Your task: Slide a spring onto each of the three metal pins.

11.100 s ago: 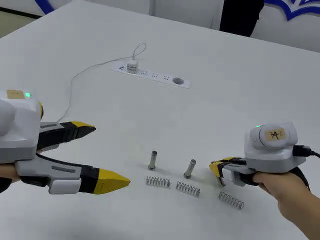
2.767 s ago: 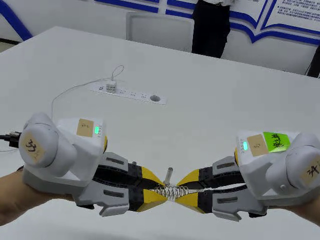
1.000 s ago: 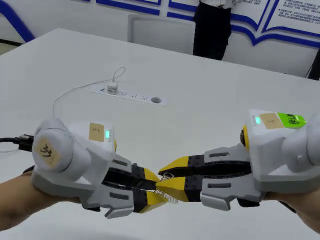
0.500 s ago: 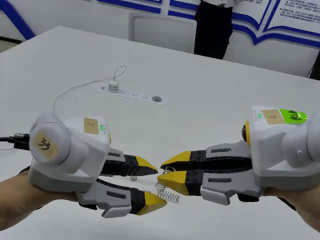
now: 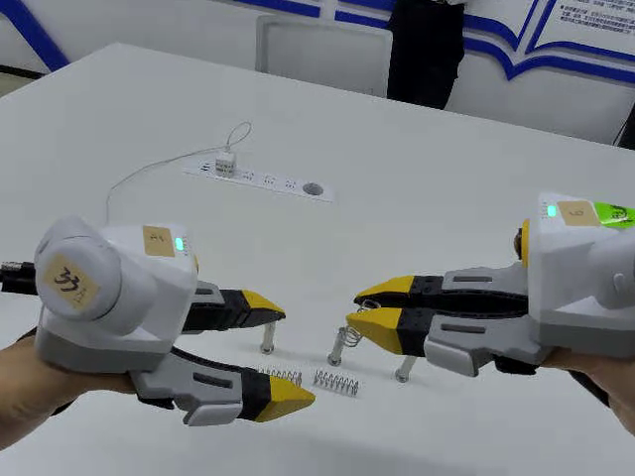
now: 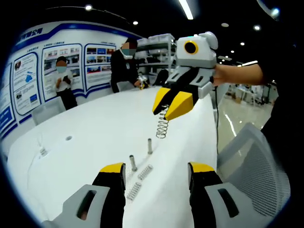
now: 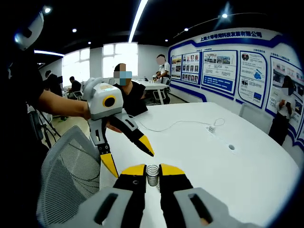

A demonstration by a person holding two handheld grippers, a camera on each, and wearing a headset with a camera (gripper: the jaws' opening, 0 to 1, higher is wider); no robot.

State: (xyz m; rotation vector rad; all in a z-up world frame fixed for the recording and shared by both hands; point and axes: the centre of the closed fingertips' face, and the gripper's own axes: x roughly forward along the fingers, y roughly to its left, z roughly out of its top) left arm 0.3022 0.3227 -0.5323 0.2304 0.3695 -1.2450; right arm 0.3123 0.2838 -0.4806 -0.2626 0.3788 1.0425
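Note:
My right gripper is shut on one end of a small steel spring, which dangles from its yellow tips above the table. In the right gripper view the spring sits pinched between the jaws of the right gripper. My left gripper is open and holds nothing, a little to the left of the spring. Three short metal pins stand upright on the white table: the left pin, the middle pin and the right pin. Two more springs, the left one and the right one, lie flat in front of the pins.
A white power strip with a plugged adapter and thin cable lies farther back on the table. A chair and a standing person are beyond the far edge. In the gripper views, other people stand in the room, and a mesh chair is near the table.
The two grippers have drawn apart. The left gripper, open, has pulled back to the left, while the right one keeps the spring and has moved right, uncovering the pins and the lying springs.

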